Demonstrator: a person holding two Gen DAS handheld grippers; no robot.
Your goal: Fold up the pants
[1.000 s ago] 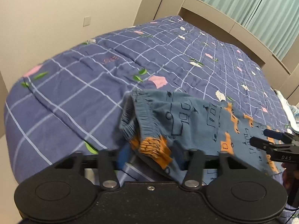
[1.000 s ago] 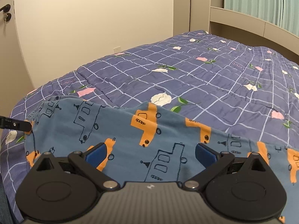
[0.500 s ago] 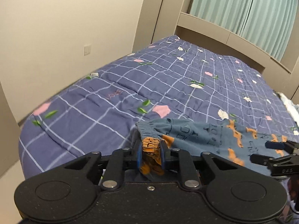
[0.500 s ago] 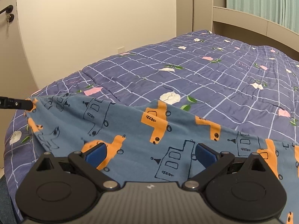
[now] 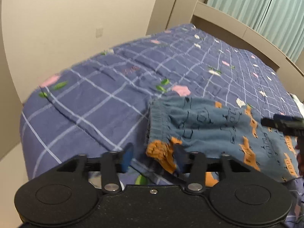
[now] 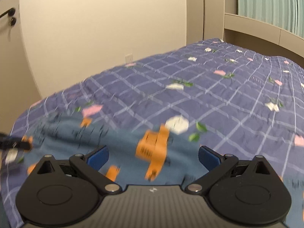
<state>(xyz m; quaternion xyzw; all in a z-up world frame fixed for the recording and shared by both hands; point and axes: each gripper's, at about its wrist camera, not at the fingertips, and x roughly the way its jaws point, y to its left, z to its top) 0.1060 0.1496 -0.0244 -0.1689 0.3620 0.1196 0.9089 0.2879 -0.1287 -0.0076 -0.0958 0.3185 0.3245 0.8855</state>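
Blue pants [image 5: 209, 125] with orange and dark vehicle prints lie across the near end of the bed. My left gripper [image 5: 153, 158] is opening. The orange waistband corner [image 5: 161, 152] sits loosely between its blue pads, nearer the right one, and neither pad presses on it. My right gripper [image 6: 153, 157] is open wide just above the blurred pants [image 6: 121, 142], holding nothing. The right gripper's tip [image 5: 269, 122] shows over the pants at the right edge of the left wrist view. The left gripper's tip [image 6: 22, 144] reaches the waistband end at the left edge of the right wrist view.
The pants lie on a purple checked quilt [image 5: 95, 98] with flower prints, which covers the whole bed. A beige wall with a socket [image 5: 98, 32] stands to the left. A headboard ledge [image 5: 247, 30] and green curtains are beyond. A door handle [image 6: 8, 13] is at far left.
Half a second ago the left jaws were shut on the orange waistband corner; now they stand apart and the cloth has sagged to the quilt. The right view has shifted and blurred.
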